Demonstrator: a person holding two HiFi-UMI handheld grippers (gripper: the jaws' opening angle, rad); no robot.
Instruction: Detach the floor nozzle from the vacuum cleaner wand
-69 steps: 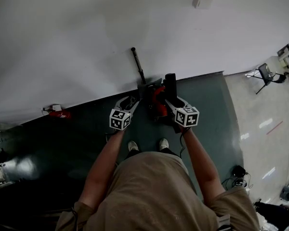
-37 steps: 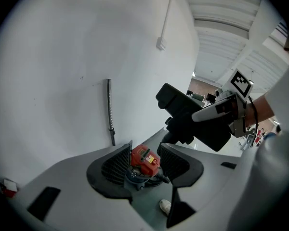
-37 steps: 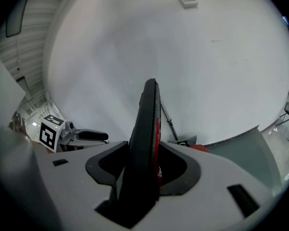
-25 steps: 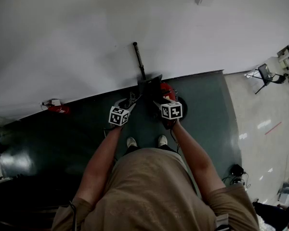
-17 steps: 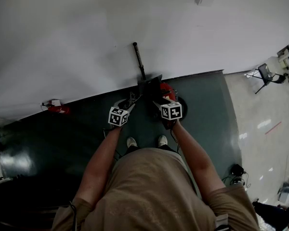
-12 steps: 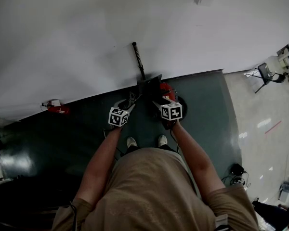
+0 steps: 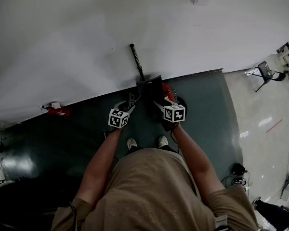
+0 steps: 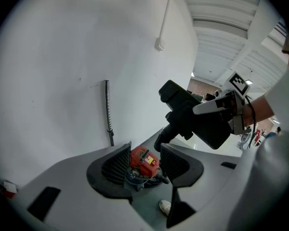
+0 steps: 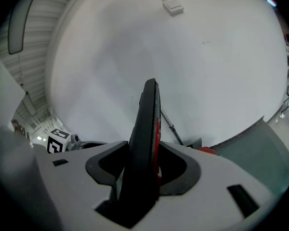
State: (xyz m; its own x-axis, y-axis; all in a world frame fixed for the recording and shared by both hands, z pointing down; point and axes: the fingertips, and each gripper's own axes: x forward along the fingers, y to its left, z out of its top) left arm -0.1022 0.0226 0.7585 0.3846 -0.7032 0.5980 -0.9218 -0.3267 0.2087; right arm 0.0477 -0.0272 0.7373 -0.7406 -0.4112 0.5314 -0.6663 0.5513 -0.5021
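My right gripper (image 9: 143,163) is shut on the black floor nozzle (image 9: 145,129), which stands on edge between its jaws and shows a red stripe. In the left gripper view the same nozzle (image 8: 197,119) hangs in the air with its neck pointing down. The ribbed wand (image 7: 136,61) leans alone against the white wall. My left gripper (image 8: 144,161) is open and holds nothing. Far below it, between its jaws, the red vacuum body (image 8: 143,159) sits on the floor. Both marker cubes show in the head view, the left (image 7: 118,118) and the right (image 7: 174,113).
A dark box (image 7: 149,84) stands at the wand's foot. The person's shoes (image 7: 132,143) are on a dark green floor (image 7: 207,109). A small red object (image 7: 58,111) lies at the wall on the left. A chair (image 7: 267,73) and cables (image 7: 236,171) are at the right.
Since the oldest frame my right gripper has carried the black nozzle left and closer to the red vacuum body. Over the last second it only rolled slightly. The left gripper stayed still.
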